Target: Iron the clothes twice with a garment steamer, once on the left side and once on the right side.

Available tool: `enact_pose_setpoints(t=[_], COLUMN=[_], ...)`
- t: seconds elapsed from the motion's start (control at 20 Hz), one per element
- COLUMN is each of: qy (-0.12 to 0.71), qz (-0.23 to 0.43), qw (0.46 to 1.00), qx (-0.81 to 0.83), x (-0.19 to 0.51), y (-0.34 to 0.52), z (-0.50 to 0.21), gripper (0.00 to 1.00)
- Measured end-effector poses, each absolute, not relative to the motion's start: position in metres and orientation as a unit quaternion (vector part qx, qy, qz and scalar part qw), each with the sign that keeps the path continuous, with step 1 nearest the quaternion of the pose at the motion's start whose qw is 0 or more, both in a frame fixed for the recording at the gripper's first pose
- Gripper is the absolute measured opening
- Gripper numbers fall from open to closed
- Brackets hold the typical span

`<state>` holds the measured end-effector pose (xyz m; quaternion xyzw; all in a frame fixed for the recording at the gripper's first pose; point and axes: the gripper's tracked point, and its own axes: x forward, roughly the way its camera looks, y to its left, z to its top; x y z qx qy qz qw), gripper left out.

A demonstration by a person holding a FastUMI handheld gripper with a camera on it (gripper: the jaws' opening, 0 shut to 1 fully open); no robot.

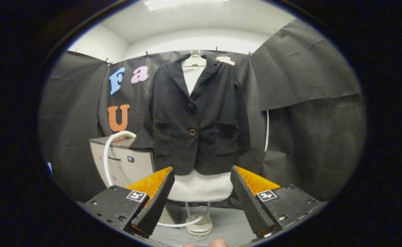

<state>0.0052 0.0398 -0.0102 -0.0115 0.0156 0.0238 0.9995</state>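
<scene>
The black jacket (pixel 197 116) hides most of the white mannequin torso (pixel 201 187), the tool's (pixel 201 202) spread, empty fingers cover its lower corners, and the white hose (pixel 109 154) vanishes behind the nine-o'clock finger.

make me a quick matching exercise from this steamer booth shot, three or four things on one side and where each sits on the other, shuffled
Things:
1. black jacket
2. white hose
3. grey cabinet
4. round stand base

Places:
A. on the floor, ahead of and between the open fingers
B. behind the jacket's left-hand sleeve as seen, against the booth wall
C. arching over the cabinet's top and down its front
D. buttoned on the mannequin, beyond the fingers

Pairs: 1-D, 2-C, 3-B, 4-A
</scene>
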Motion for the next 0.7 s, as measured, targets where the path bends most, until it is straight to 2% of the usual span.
enact_pose_setpoints(t=[0.35,0.7], qy=[0.012,0.045], qz=[0.056,0.159], qw=[0.998,0.986], qx=[-0.028,-0.012], x=[0.018,0.065], y=[0.124,0.272], z=[-0.010,0.006], gripper=[1.00,1.00])
